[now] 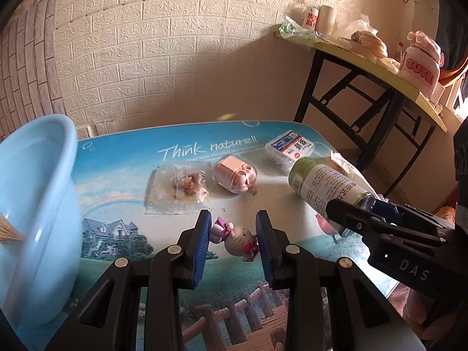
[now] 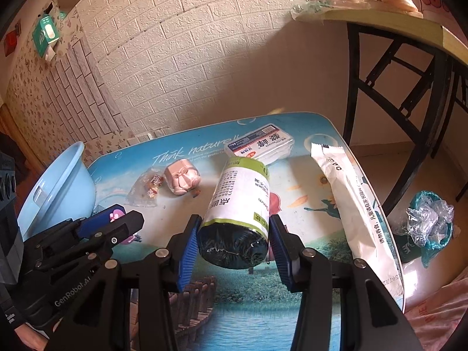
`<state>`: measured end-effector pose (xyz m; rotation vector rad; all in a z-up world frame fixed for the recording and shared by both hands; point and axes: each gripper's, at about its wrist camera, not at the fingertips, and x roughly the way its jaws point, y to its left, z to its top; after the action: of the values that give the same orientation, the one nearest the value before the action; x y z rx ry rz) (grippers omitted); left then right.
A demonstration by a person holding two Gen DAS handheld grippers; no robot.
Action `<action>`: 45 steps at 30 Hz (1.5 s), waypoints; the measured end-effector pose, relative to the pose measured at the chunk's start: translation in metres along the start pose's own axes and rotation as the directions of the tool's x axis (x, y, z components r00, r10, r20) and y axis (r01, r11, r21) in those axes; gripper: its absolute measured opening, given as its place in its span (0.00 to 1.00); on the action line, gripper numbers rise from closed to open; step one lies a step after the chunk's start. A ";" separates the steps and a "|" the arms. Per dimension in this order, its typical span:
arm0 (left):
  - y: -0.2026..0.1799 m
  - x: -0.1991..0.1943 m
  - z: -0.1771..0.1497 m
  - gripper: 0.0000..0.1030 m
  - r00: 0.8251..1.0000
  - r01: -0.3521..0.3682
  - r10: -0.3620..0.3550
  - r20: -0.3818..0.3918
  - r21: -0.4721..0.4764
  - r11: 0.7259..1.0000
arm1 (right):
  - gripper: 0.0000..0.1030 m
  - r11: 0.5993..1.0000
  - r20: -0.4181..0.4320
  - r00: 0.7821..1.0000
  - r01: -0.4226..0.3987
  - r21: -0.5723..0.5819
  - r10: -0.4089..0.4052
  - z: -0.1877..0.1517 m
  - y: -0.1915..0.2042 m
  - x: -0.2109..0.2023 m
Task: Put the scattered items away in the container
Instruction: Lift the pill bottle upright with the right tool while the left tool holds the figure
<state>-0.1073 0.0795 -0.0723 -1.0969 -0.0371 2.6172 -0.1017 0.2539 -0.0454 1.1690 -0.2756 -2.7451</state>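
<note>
while table (image 1: 122, 158) print reads "think nature!!", right gripper (image 2: 234, 242) clamps a green-white labelled roll (image 2: 238, 204), lifted above it. left gripper (image 1: 234, 242) grips a pink-bowed kitty toy (image 1: 237, 238); blue basin (image 1: 38, 193) at left.

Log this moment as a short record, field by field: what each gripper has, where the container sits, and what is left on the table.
left gripper: fingers around a Hello Kitty figurine; contact unclear
right gripper: shut on a roll of black bags, lifted off the table
container: light blue basin at the table's left edge
left on table: clear bag of small items, pink boxed item, white labelled box, long white packet
surface: printed landscape tabletop
</note>
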 end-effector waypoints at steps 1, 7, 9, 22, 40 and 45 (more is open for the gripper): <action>0.001 -0.003 0.001 0.29 1.000 0.000 0.000 0.007 -0.001 1.000 | 0.46 1.000 0.003 1.000 0.001 -0.005 -0.001 0.001 0.002 -0.002; 0.004 -0.016 0.001 0.29 1.000 -0.001 0.001 0.023 -0.003 1.000 | 0.45 1.000 0.014 1.000 0.018 -0.019 -0.018 0.002 0.011 -0.011; 0.005 -0.019 0.001 0.29 1.000 0.001 0.000 0.026 -0.004 1.000 | 0.45 1.000 0.016 1.000 0.020 -0.022 -0.020 0.002 0.013 -0.014; 0.009 -0.022 -0.005 0.29 1.000 0.006 -0.006 0.024 -0.013 1.000 | 0.44 0.999 0.028 0.999 0.029 -0.036 -0.028 0.000 0.018 -0.019; 0.004 -0.017 -0.007 0.29 1.000 0.014 -0.014 0.011 -0.006 1.000 | 0.45 0.999 0.021 1.000 0.018 -0.030 -0.017 -0.005 0.014 -0.010; 0.005 -0.012 -0.008 0.29 1.000 0.014 -0.014 0.002 -0.006 1.000 | 0.44 0.999 -0.006 1.000 0.019 -0.037 -0.019 -0.016 0.011 0.005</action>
<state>-0.0947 0.0705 -0.0705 -1.0924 -0.0530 2.6071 -0.0927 0.2401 -0.0572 1.1765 -0.2130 -2.7496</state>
